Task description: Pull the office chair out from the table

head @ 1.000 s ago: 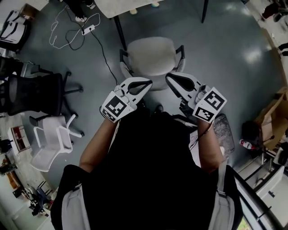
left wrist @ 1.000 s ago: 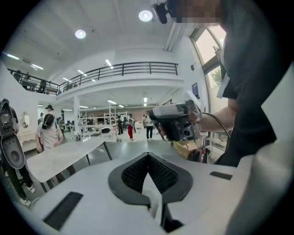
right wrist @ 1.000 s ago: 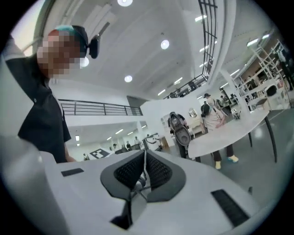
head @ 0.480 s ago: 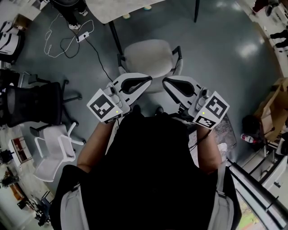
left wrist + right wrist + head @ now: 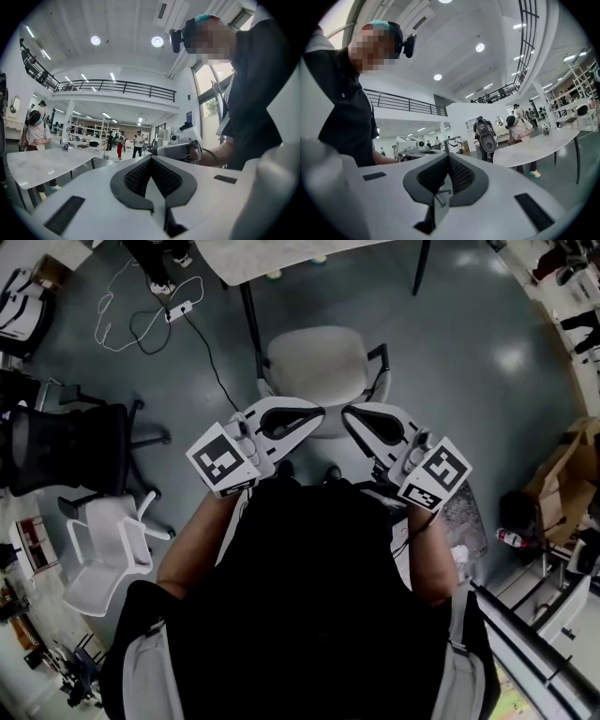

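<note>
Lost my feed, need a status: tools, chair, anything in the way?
Left tool shut, empty. Right tool shut, empty. Office chair clear of the table edge, ungripped. Black cable on floor beside it.

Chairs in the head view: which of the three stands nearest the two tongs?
The pale office chair with dark armrests, beside the table; the black mesh chair and white chair stand far left.

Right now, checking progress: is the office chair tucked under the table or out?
Out: the office chair stands clear of the table, with bare floor showing between them.
</note>
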Demonstrator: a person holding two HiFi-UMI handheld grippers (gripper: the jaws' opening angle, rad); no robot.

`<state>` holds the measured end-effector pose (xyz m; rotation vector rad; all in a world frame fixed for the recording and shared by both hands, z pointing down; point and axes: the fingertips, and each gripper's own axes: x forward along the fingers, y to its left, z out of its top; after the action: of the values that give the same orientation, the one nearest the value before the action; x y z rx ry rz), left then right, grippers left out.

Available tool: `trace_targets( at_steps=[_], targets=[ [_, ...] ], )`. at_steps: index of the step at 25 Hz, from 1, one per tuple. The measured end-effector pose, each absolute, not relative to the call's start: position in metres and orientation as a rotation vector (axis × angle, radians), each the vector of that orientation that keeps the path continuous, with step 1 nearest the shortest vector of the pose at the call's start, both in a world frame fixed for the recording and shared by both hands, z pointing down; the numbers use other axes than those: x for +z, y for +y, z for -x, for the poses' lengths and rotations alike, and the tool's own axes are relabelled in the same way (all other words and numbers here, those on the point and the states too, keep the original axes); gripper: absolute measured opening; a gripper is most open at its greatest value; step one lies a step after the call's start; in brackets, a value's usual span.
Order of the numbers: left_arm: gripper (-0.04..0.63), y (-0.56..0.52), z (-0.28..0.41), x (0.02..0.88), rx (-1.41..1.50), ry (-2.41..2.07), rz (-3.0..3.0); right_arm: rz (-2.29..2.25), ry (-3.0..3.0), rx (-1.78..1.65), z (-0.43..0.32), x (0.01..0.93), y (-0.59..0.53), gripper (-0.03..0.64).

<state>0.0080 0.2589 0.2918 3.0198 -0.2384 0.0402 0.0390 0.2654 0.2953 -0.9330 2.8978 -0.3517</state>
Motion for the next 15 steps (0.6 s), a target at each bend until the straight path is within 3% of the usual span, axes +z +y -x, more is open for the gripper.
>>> trace_targets(
  at_steps=[15],
  targets=[
    [0.012, 0.278, -0.015, 0.298, 0.081, -0.052, -3.049, 0.962, 2.906, -0.289, -0.038, 0.3, 0.268, 0.018]
  ],
)
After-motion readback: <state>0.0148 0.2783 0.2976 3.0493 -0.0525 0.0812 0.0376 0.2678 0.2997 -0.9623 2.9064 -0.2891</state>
